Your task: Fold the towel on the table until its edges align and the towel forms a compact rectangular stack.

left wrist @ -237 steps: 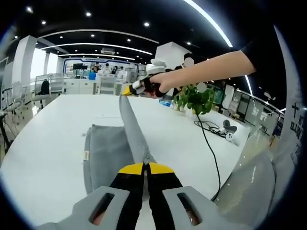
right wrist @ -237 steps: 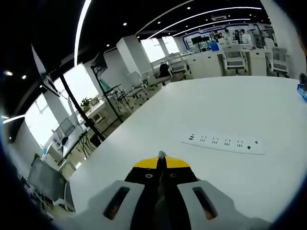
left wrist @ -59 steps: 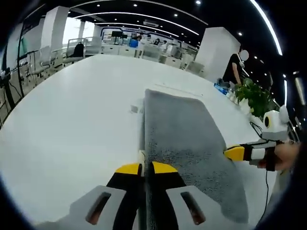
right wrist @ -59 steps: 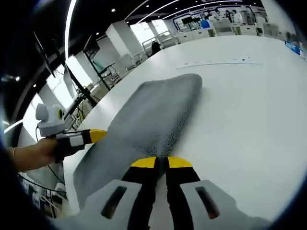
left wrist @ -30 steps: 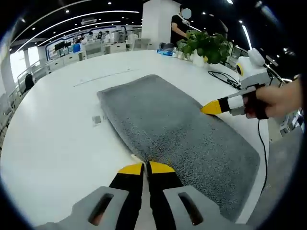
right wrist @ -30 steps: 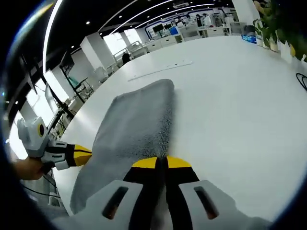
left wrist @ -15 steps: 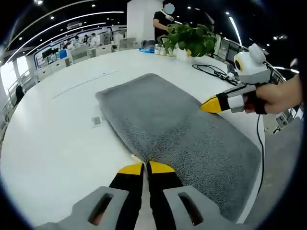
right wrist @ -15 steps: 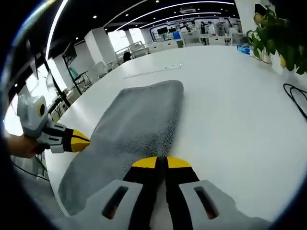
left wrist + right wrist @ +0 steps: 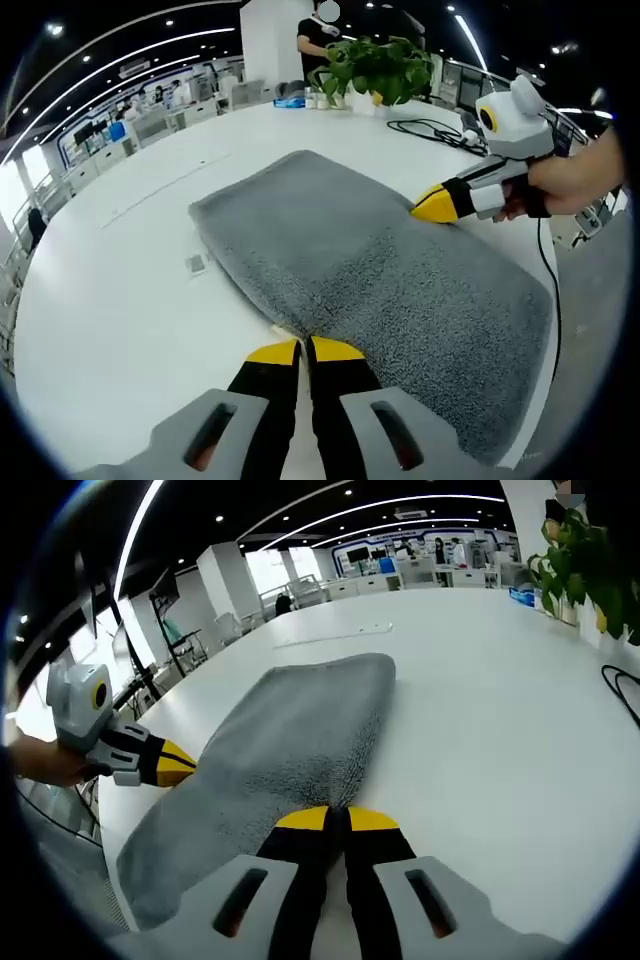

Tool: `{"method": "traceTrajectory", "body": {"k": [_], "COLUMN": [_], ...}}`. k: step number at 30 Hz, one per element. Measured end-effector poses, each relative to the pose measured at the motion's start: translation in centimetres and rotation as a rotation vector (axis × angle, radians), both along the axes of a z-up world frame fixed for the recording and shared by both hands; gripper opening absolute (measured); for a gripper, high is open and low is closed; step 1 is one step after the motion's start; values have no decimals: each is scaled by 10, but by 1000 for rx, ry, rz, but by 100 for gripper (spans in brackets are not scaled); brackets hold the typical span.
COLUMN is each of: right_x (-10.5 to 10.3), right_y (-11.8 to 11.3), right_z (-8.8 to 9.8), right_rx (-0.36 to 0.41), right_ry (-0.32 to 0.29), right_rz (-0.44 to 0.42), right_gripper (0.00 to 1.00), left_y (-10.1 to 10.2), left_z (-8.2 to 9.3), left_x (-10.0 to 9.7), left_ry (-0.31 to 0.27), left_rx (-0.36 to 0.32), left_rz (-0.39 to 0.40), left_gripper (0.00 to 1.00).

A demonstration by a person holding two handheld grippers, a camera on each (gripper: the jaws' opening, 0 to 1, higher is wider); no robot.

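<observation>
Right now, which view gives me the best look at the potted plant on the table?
The left gripper view: the potted plant shows whole, leaves and pots, beyond the towel. The right gripper view catches only its leaves, cut off at the edge.

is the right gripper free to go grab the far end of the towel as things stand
Probably not yet: the right gripper looks shut on the towel at its near edge. The bare table beside it leaves the way open once it lets go.

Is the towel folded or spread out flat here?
Folded at least once: the grey towel lies as a thick long rectangle with a rounded doubled edge, both grippers pinching opposite long sides.
</observation>
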State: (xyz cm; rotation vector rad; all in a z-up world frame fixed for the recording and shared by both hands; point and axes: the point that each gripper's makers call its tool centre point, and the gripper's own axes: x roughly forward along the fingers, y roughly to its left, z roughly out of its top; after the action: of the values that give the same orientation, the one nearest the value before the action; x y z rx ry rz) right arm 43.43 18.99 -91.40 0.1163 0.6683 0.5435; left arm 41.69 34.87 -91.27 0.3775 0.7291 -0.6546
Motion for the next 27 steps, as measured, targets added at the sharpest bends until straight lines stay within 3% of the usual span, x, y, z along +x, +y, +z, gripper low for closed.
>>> {"method": "traceTrajectory", "body": {"k": [12, 14, 16, 20, 25, 27], "right_x": [3, 2, 4, 7, 6, -1], "right_y": [0, 0, 0, -2, 5, 6], "right_z": [1, 0, 2, 7, 34, 39], "right_rx": [-1, 42, 39, -35, 30, 0], "right_ry": [-51, 45, 82, 58, -20, -36], "right_rz": [-5, -22, -1, 74, 94, 142], "right_gripper": [3, 4, 4, 7, 17, 18], "left_y": [1, 0, -1, -4, -1, -1], "left_z": [0, 0, 1, 1, 14, 26], "left_x": [0, 0, 0, 0, 2, 4], "left_ry": [1, -1, -29, -32, -82, -109], "left_rx": [-5, 4, 70, 166, 114, 65], "left_rz": [-22, -38, -107, -174, -167, -142], "left_gripper": [3, 3, 3, 4, 10, 19]}}
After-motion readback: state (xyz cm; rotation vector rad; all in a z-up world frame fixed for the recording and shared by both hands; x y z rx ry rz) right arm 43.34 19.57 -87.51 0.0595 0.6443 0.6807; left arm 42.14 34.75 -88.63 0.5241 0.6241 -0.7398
